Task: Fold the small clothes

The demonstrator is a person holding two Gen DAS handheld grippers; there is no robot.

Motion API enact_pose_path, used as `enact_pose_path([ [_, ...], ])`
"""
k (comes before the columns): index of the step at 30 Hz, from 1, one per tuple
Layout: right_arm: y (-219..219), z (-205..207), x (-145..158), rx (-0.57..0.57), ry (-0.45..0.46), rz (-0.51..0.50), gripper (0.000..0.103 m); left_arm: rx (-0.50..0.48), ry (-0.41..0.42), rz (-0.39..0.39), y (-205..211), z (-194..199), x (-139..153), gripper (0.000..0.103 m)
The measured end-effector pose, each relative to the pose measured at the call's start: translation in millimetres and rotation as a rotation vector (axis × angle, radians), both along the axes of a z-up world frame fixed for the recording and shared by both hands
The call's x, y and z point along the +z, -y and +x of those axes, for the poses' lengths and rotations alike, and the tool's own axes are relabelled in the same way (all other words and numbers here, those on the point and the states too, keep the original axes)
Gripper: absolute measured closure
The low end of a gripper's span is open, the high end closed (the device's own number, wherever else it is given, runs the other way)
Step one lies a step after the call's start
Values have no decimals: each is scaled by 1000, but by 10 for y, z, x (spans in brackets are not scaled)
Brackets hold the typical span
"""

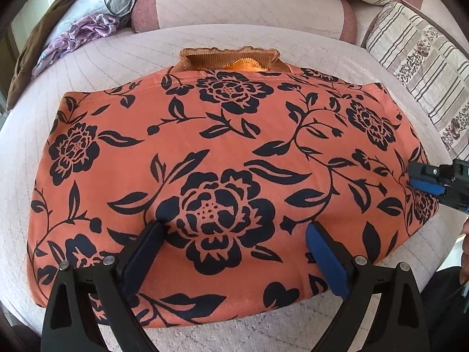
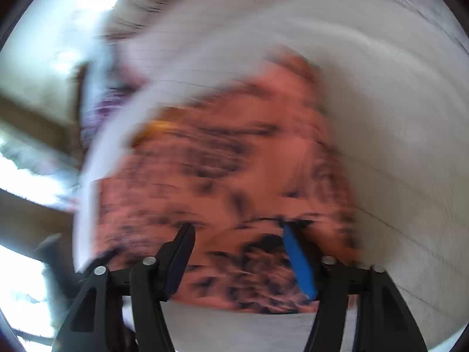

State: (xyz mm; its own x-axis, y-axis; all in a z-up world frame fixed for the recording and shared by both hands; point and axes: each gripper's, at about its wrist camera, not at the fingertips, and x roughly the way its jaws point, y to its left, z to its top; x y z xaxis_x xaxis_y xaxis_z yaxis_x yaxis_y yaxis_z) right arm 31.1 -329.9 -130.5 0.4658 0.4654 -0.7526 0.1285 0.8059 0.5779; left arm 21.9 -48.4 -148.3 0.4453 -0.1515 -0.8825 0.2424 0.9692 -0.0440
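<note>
A: Where is the orange flowered garment (image 1: 222,182)?

B: Flat on the pale quilted bed (image 1: 234,44), knit collar (image 1: 231,58) at the far edge. The left tool (image 1: 234,228) is over its near half with its jaws wide apart, tips down at the cloth on either side of a big dark flower (nothing gripped).

A: And the right tool (image 1: 425,182)?

B: At the garment's right edge. Its own view is badly blurred; jaws stand partly apart over the fabric, which isn't pinched.
</note>
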Motion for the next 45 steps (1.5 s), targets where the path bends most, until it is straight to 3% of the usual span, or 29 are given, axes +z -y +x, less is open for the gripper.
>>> enact_pose_path([
  [1,63,-41,-19,-46,1,24,58,-1,-1,-8,-14,-1,10,6],
  [3,40,-159,152,-66,45,17,50,3,0,-21,-49,-4,10,6],
  [5,-123,-269,337,-12,133,-31,34,4,-1,-18,-49,-19,28,6],
  [6,-148,-277,338,-1,143,-37,31,13,0,-39,-85,-45,73,6],
  [8,-106,-191,163,-19,68,-55,31,57,42,-112,-261,-141,220,6],
  [9,-56,-154,24,-36,43,-23,31,93,72,-144,-417,-202,310,6],
  [10,-26,-174,-6,-56,78,16,31,129,94,-163,-571,-247,370,6],
  [12,-36,-220,22,-49,99,10,30,240,117,-184,-996,-314,424,6],
  [15,-100,-237,14,-24,119,-30,29,424,54,-211,-1636,-301,273,6],
  [16,-85,-240,11,-28,121,-23,28,469,6,-222,-1812,-289,165,19],
  [18,-71,-232,-10,-42,127,8,27,480,-72,-212,-1997,-274,-30,59],
  [21,-47,-235,-20,-57,132,37,27,457,-84,-263,-2121,-326,16,78],
  [26,-13,-242,-40,-57,138,60,27,489,-144,-325,-2273,-400,16,75],
  [29,-1,-240,-43,-60,139,69,27,478,-97,-248,-2300,-412,236,73],
  [30,-3,-238,-44,-60,139,71,27,462,-59,-212,-2270,-372,361,67],
  [31,-6,-237,-45,-60,141,73,27,446,-28,-200,-2252,-312,452,55],
  [33,-11,-240,-45,-64,143,77,26,409,19,-195,-2201,-71,590,44],
  [36,-26,-240,-38,-63,147,76,23,355,14,-176,-2028,437,541,44],
  [38,-42,-242,-30,-56,150,66,23,331,-8,-144,-1928,758,430,44],
  [39,-45,-244,-27,-52,152,64,23,325,-5,-113,-1903,916,363,53],
  [40,-42,-245,-28,-50,153,66,23,334,-17,-94,-1917,1045,277,73],
  [41,-36,-245,-30,-50,154,71,23,362,-57,-80,-1954,1196,149,81],
  [43,-20,-245,-40,-52,155,86,23,446,-92,-189,-2196,1332,-5,80],
  [45,-9,-243,-47,-51,156,98,23,482,-67,-217,-2284,1312,50,80],
])
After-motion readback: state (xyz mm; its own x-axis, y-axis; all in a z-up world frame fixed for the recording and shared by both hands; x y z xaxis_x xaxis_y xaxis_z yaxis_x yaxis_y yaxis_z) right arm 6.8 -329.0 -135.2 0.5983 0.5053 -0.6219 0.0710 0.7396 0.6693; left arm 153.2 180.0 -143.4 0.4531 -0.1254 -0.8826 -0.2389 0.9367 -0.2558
